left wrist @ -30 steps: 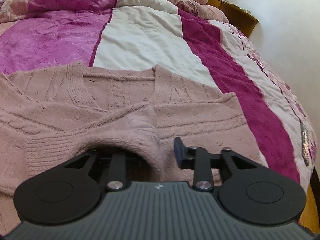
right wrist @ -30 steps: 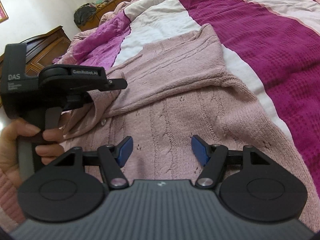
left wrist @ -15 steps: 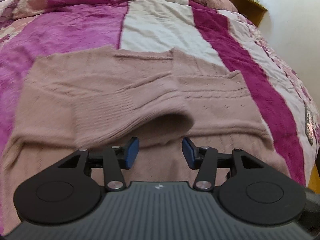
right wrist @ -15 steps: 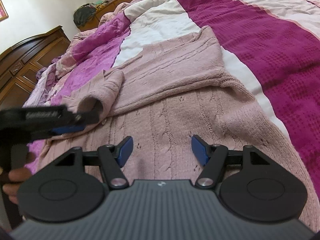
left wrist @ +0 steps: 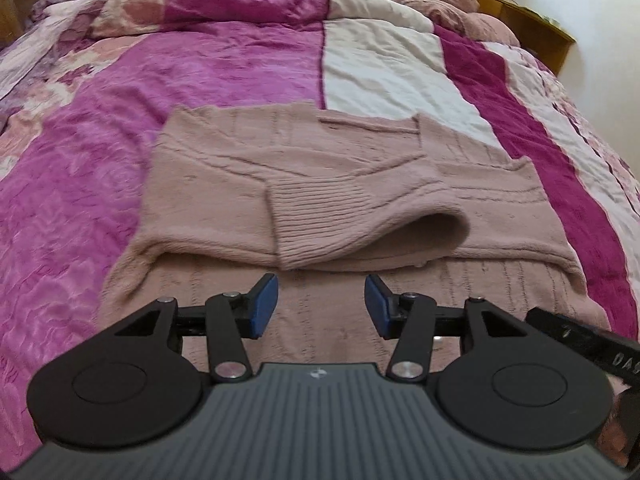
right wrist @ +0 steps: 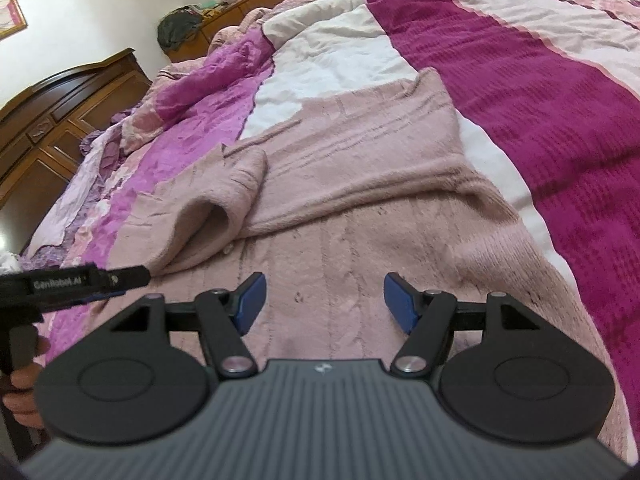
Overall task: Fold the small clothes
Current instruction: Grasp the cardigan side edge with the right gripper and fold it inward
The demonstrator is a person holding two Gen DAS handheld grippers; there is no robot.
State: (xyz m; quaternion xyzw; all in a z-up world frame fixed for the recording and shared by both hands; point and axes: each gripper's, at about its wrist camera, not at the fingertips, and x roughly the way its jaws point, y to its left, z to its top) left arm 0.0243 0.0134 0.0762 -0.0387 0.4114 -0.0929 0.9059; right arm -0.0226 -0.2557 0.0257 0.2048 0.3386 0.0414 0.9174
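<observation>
A dusty-pink knit sweater (left wrist: pixel 248 184) lies flat on the bed, also in the right wrist view (right wrist: pixel 360 208). Both sleeves are folded across its chest; the ribbed cuff (left wrist: pixel 340 216) of one lies on top, its open end facing right. My left gripper (left wrist: pixel 320 304) is open and empty, hovering just short of that cuff. My right gripper (right wrist: pixel 324 300) is open and empty over the sweater's lower body. The left gripper's side (right wrist: pixel 76 284) shows at the right wrist view's left edge.
The bed is covered by a quilt (left wrist: pixel 200 72) in magenta, white and dark purple stripes, rumpled at the far end. A wooden headboard (left wrist: pixel 528 28) and a dark wooden cabinet (right wrist: pixel 52 120) stand beyond the bed. A white wall is at the right.
My left gripper let go of the sleeve cuff, opened, and pulled back toward me; the cuff now rests on the sweater. My right gripper stayed open and nearly still.
</observation>
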